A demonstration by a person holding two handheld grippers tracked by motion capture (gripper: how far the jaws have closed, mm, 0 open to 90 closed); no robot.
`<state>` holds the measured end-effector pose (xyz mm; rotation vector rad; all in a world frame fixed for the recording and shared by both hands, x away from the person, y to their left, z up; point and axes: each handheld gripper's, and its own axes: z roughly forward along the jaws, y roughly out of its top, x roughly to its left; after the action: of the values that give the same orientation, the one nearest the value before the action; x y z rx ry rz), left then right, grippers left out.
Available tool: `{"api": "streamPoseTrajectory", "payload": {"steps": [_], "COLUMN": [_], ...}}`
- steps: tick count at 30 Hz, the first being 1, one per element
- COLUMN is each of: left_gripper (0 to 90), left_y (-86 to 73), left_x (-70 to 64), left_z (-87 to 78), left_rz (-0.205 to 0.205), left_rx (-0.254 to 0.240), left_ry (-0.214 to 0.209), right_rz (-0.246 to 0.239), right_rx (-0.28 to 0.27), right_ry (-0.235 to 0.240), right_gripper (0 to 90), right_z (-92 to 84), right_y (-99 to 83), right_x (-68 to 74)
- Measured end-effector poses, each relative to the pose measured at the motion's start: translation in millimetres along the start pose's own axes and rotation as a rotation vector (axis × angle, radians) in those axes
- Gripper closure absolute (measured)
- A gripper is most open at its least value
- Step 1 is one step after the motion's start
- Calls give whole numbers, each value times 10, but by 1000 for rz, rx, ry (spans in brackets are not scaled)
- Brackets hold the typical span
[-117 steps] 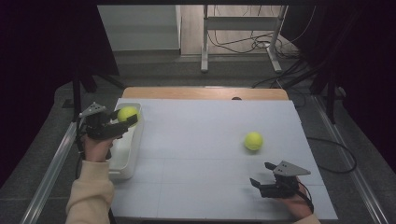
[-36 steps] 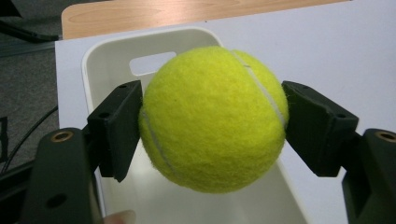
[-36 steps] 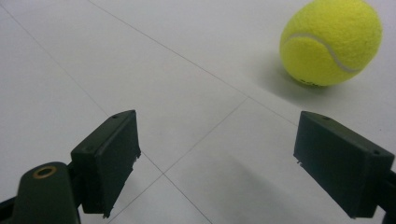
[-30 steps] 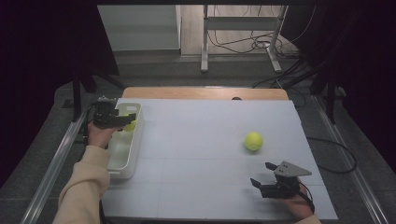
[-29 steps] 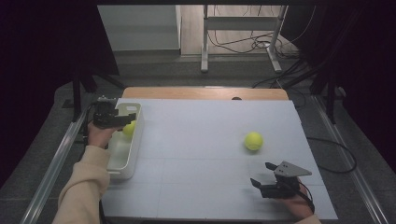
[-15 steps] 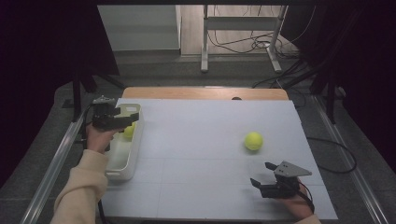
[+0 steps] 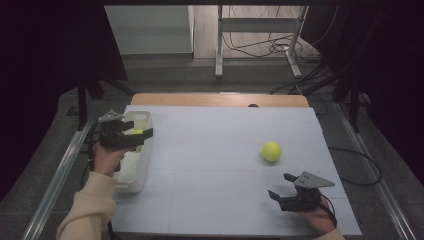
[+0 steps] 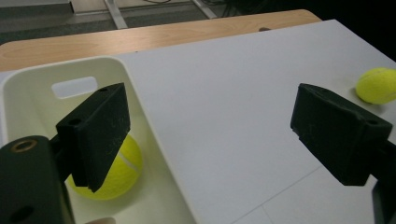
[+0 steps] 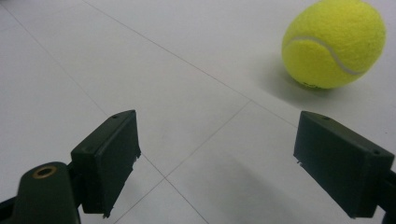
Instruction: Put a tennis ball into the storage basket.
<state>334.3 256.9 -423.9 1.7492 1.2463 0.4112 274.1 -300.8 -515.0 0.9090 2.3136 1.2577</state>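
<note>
Below the open left gripper, a tennis ball lies in the bin.

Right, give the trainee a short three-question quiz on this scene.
1. True or false: the ball in the bin is held by the left gripper.
2. Where does the second ball lie? A) in the bin B) on the table C) in the right gripper
3. Fill in: the right gripper's jaws stand ____.

Key: 1 false, the jaws have just been opening and are empty above the ball; 2 B; 3 open.
</note>
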Motion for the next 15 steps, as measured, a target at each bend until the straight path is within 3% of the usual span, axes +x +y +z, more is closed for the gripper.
{"api": "streamPoseTrajectory", "payload": {"steps": [8, 15], "left_gripper": [133, 132], "left_y": [-59, -82], "left_x": [-138, -327], "left_z": [-84, -103], "left_rz": [26, 83], "left_rx": [-29, -46], "left_ry": [-39, -109], "right_rz": [21, 21], "right_rx": [-6, 0], "right_ry": [-7, -19], "right_gripper": [146, 146], "right_z": [-15, -4], "right_y": [-16, -15], "right_x": [-26, -27]}}
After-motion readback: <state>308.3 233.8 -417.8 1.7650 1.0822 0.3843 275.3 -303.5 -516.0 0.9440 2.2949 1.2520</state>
